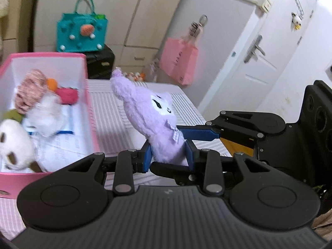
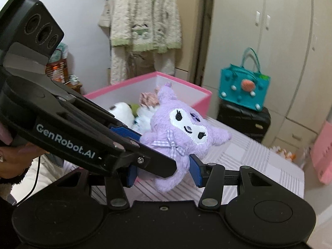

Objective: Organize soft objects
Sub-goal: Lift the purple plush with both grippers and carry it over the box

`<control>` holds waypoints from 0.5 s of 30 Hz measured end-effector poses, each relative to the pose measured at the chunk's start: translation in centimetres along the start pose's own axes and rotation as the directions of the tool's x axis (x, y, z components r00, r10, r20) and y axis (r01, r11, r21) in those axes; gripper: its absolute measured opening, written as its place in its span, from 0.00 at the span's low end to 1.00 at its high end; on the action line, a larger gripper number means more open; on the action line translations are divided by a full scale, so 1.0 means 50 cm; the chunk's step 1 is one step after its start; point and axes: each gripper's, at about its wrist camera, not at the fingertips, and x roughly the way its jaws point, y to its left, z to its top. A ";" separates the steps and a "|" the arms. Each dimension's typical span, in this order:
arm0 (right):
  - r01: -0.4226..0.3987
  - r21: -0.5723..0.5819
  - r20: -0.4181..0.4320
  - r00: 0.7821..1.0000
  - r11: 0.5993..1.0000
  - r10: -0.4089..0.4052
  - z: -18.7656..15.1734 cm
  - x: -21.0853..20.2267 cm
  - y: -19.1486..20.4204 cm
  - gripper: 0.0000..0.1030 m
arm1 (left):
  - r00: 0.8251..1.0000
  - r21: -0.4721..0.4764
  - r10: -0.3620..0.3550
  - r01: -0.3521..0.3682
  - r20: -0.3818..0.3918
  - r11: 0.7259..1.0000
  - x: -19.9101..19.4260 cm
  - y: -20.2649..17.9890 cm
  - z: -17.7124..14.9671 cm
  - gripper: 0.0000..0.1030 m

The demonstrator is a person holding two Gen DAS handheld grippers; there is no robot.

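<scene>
A purple plush toy [image 1: 153, 120] is held clear of the striped worktop [image 1: 108, 108] by both tongs at once. The left tongs [image 1: 169, 155] are closed on its lower body, the blue pads pressed into the fur on either side. The right tongs [image 2: 164, 172] are likewise closed on the lower body, one pad being visible against the fur and the other partly hidden behind the left unit, which crosses the right wrist view. In the left wrist view, the right tongs are seen entering from the right, level with the toy's checked bow. The two-handed grip is judged to be used because the toy is limp and would sag from a single hold. A pink box [image 1: 88, 95] stands at the far left part of the worktop, already holding several soft toys, among them a white plush [image 1: 14, 143] and a pink knitted item [image 1: 31, 89]. The purple toy is suspended just beside the box's near right wall, not yet over its opening. The box is judged to be the intended destination. A teal felt bag [image 1: 82, 31] rests on a black case beyond the worktop and is untouched.
</scene>
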 end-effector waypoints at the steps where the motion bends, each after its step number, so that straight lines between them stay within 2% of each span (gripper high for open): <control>1: -0.005 -0.013 0.006 1.000 1.000 0.005 0.008 0.005 0.005 0.54 | 1.000 -0.003 0.010 -0.010 0.013 1.000 -0.009 0.007 0.001 0.31; 8: -0.039 -0.084 0.049 0.998 0.996 0.043 0.071 0.063 0.046 0.54 | 0.994 -0.054 0.068 -0.063 0.082 0.997 -0.057 0.079 0.021 0.32; 15: -0.099 -0.096 0.056 0.993 0.990 0.104 0.139 0.152 0.052 0.55 | 0.986 -0.103 0.130 -0.119 0.106 0.988 -0.070 0.165 0.056 0.32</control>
